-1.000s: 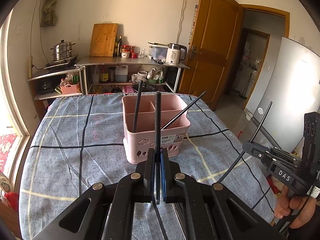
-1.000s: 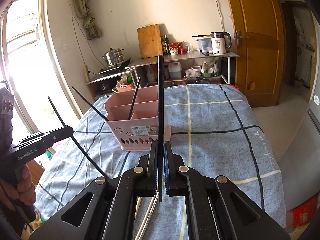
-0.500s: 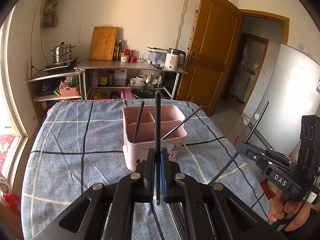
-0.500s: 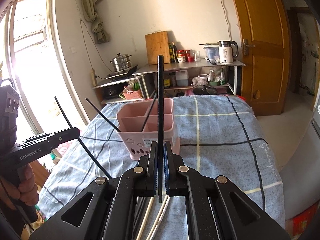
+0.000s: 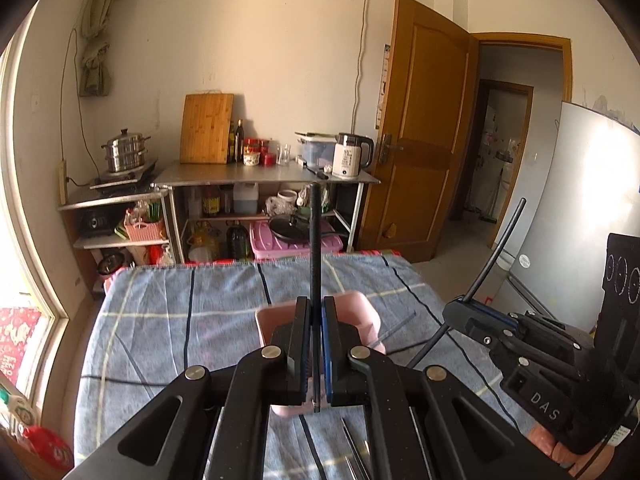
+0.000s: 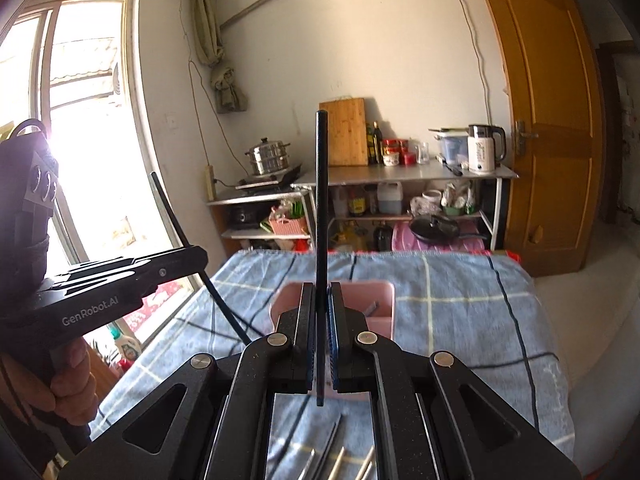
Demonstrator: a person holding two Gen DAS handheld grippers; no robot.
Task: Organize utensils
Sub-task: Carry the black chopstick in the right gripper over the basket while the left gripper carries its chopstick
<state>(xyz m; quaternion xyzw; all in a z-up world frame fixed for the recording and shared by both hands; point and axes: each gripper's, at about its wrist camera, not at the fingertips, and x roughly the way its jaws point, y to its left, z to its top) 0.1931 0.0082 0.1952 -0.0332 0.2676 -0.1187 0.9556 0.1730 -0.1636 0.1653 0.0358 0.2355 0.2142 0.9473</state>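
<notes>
- While I hold both grippers above the bench (image 5: 160, 320), the left gripper (image 5: 317, 354) at bottom centre of the left wrist view has its jaws clamped on a black chopstick (image 5: 315, 248) that stands upright between them.
- In the right wrist view, the right gripper (image 6: 321, 340) likewise has its jaws closed on a second black chopstick (image 6: 321, 200), upright at the centre of the frame.
- The pink utensil caddy (image 6: 382, 300) sits on the checked blue cloth (image 6: 460, 300) just beyond the jaws, mid-frame; one dark stick leans in its right-hand compartment.
- More loose chopsticks (image 6: 340, 464) lie on the cloth at the bottom edge, under the right gripper.
- My hand (image 6: 68, 384) grips the left handle at lower left of the right wrist view.
</notes>
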